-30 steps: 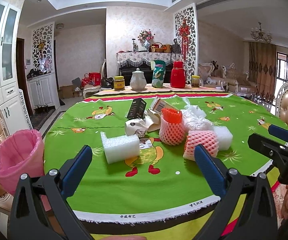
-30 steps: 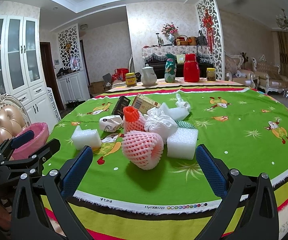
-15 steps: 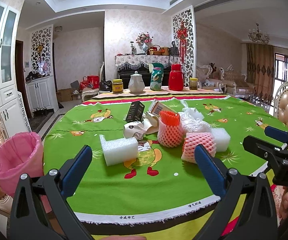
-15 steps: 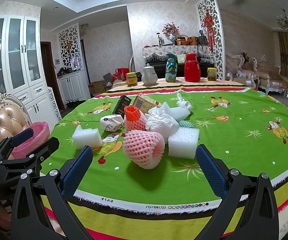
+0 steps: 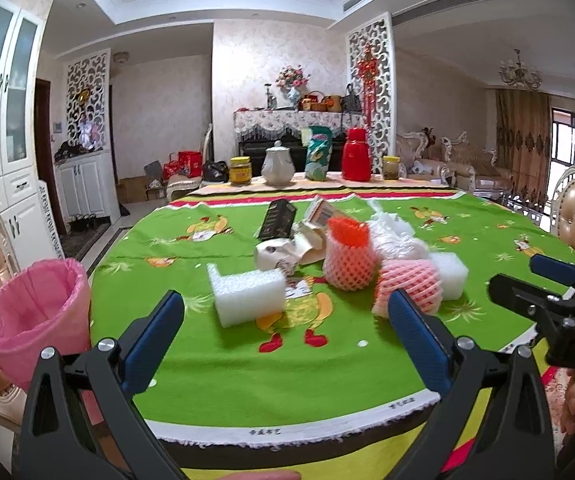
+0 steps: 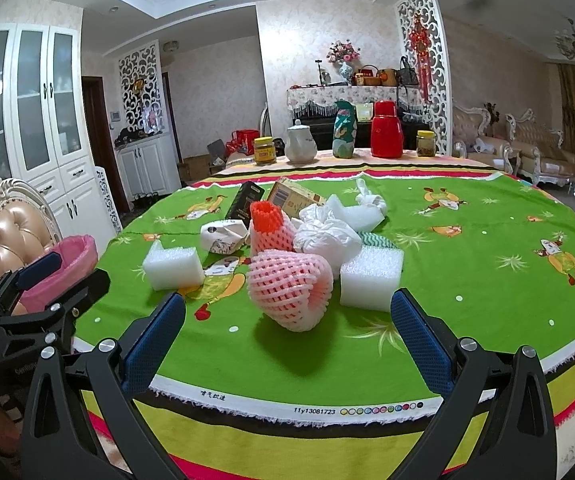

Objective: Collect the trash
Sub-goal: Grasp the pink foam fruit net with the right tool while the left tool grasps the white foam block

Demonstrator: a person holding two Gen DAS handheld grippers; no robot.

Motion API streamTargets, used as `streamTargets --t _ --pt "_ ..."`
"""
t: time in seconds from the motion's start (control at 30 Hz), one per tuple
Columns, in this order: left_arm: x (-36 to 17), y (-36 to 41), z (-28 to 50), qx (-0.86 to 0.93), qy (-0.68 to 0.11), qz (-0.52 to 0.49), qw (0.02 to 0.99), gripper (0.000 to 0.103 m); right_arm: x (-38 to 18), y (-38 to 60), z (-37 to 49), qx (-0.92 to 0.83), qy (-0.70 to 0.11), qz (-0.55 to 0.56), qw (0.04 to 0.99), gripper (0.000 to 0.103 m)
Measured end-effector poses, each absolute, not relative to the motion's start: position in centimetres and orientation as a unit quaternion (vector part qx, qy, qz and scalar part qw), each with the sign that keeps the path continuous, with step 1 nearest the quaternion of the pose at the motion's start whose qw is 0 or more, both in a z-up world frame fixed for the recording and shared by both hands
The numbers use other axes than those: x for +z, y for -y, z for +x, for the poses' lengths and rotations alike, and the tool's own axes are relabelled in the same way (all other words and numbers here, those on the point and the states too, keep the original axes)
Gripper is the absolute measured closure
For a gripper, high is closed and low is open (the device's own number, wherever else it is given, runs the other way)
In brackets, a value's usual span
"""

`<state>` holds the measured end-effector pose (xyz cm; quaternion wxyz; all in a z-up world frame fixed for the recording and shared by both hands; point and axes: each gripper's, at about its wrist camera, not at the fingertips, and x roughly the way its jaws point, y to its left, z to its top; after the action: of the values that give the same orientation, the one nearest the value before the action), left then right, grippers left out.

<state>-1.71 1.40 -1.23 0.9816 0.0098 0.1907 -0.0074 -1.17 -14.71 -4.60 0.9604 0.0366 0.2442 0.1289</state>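
Round table [image 5: 215, 364] under a green cartoon-print cloth, filling the middle of both views. Pink-lined waste bin [image 5: 35, 320] on a chair at the near left edge of the table, open at the top. Trash heaped near the table's centre: white foam block [image 5: 247, 294] on the left of the heap, second foam block [image 6: 369, 276] on the right. Pink foam fruit net [image 6: 289, 286] nearest, lying between the two blocks and just beside the right one. Orange-topped net [image 6: 269, 228] upright behind it, touching a knotted white plastic bag [image 6: 325, 238]. Crumpled paper cup [image 6: 223, 236] and black carton [image 5: 277, 220] farther back. Left gripper [image 5: 287, 340] spread wide, holding nothing, above the near rim and facing the left foam block. Right gripper [image 6: 287, 338] equally wide, holding nothing, facing the pink net without touching it.
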Motion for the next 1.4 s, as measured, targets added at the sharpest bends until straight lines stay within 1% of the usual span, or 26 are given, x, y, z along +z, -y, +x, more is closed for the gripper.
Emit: streamTargets --t 0.33,0.43,0.53,0.7,0.87,0.93,0.97,1.0,1.03,1.1,1.33,1.4 --pt "-4.1 -5.7 2.4 0.005 -0.258 -0.026 0.966 0.004 -8.5 14.5 4.3 0.114 -0.318 0.013 0.941 0.007" --pt "-5.2 -7.0 4.0 0.013 -0.293 -0.051 0.955 0.005 -9.3 13.9 6.2 0.12 -0.34 0.004 0.933 0.007" --pt "-6.2 -8.2 6.0 0.005 -0.331 -0.078 0.94 0.005 -9.6 13.2 8.0 0.127 -0.35 -0.012 0.928 0.007" --pt "-6.6 -9.0 8.6 0.008 -0.354 -0.094 0.93 0.005 -9.7 11.9 10.7 0.146 -0.364 -0.044 0.919 0.007" --pt "-6.6 -8.6 11.1 -0.003 -0.373 -0.102 0.922 0.005 -10.5 11.5 12.3 0.165 -0.373 -0.045 0.912 0.007" --pt "-6.7 -8.3 12.2 -0.006 -0.379 -0.102 0.92 0.005 -10.8 11.8 12.4 0.177 -0.372 -0.034 0.91 0.036" --pt "-6.7 -8.2 12.6 -0.004 -0.381 -0.101 0.919 0.005 -10.9 11.9 12.4 0.177 -0.375 -0.027 0.91 0.039" --pt "-6.8 -8.1 13.1 -0.002 -0.382 -0.1 0.919 0.005 -11.0 12.2 12.4 0.176 -0.373 -0.02 0.911 0.047" --pt "-6.9 -8.0 13.6 0.0 -0.385 -0.099 0.918 0.005 -11.0 12.5 12.3 0.18 -0.371 -0.012 0.911 0.052" --pt "-7.1 -7.8 14.4 0.003 -0.391 -0.098 0.915 0.005 -10.8 13.3 12.2 0.191 -0.367 0.009 0.91 0.055" --pt "-8.0 -6.4 17.1 0.002 -0.41 -0.103 0.906 0.005 -10.8 14.7 12.5 0.208 -0.369 0.053 0.904 0.056" --pt "-8.0 -5.5 17.5 0.003 -0.407 -0.091 0.909 0.005 -10.9 15.0 12.6 0.211 -0.369 0.061 0.903 0.056"
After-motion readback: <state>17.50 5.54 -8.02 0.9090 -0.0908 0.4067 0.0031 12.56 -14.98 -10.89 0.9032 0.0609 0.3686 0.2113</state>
